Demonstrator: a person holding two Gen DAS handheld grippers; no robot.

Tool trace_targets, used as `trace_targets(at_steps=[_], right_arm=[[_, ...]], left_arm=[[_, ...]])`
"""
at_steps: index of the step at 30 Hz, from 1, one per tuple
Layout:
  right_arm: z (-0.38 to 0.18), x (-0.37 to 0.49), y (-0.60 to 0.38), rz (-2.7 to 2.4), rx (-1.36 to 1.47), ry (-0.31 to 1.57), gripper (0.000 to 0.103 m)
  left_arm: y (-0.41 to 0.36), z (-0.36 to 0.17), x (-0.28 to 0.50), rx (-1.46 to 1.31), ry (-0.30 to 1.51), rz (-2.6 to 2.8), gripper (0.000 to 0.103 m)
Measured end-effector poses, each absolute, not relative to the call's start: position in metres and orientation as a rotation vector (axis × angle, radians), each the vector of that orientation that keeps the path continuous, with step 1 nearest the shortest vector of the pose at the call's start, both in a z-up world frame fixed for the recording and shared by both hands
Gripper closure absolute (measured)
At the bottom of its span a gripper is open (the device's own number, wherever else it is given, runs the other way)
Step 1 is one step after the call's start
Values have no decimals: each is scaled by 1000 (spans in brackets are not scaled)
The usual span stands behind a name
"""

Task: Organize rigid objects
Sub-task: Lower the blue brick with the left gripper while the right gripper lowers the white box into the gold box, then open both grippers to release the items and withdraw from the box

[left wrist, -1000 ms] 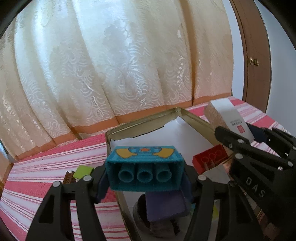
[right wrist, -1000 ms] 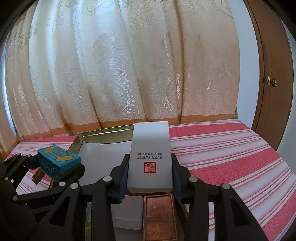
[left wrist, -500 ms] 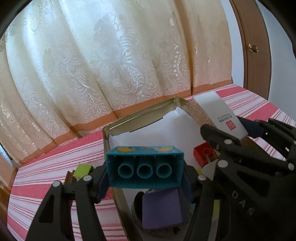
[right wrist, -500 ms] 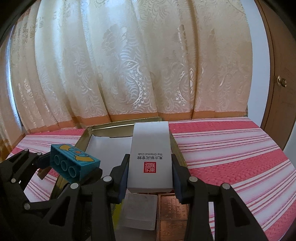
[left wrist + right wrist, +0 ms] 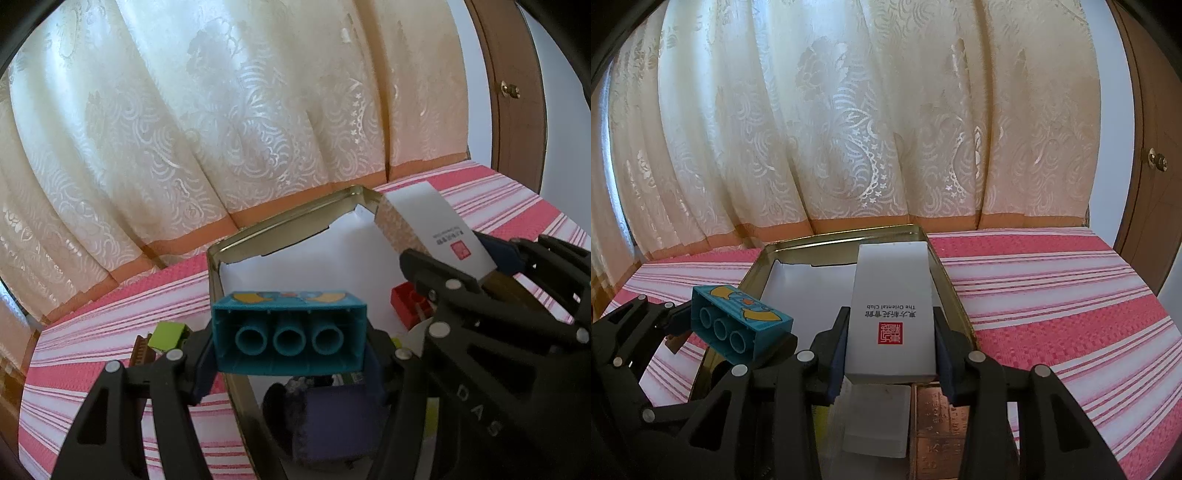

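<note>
While both claws tilt downward over the tin:
Tin (image 5: 951, 291): lies on the striped surface (image 5: 1052, 295).
Right claw (image 5: 891, 365): grips white box (image 5: 891, 314) above the tin.
Left claw (image 5: 290, 363): clamps teal brick (image 5: 290, 339), tubes facing the camera.

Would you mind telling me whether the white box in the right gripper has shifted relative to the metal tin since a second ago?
Yes. In the right wrist view the white box now reaches farther toward the metal tin's far rim, its top edge nearly meeting that rim, with the curtain behind.

Cream patterned curtain (image 5: 849, 122) behind — pink striped cloth (image 5: 1052, 288) on table, wood door (image 5: 1152, 147) w/ knob.
</note>
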State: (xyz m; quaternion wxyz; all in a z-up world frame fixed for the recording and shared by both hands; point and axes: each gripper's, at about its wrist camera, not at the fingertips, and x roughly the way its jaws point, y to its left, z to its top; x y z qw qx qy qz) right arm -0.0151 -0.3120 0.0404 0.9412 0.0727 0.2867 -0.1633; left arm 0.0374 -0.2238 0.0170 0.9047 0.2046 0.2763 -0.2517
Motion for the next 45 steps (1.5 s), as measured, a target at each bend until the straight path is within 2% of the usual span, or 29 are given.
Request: trace_targets(at_steps=[15,17,19,20,22,45], right_arm=[[40,-12,-312,-309,159,596,58],[40,-14,-312,-296,170,580,50],[41,-16,-311,-290,177,573,31],[42,-18,-311,-293,182,560,23],[45,-21,-310,-299,184,534,20],[52,-51,-315,-385,235,412,20]], left_arm=[[-223,17,38,432,579,-505,38],[-222,19,35,431,564,-505,26],[-221,22,30,434,530,-507,4],[-221,24,26,437,505,-510,0],[-221,25,24,445,487,-506,0],[-197,34,29,310,504,-502,0]])
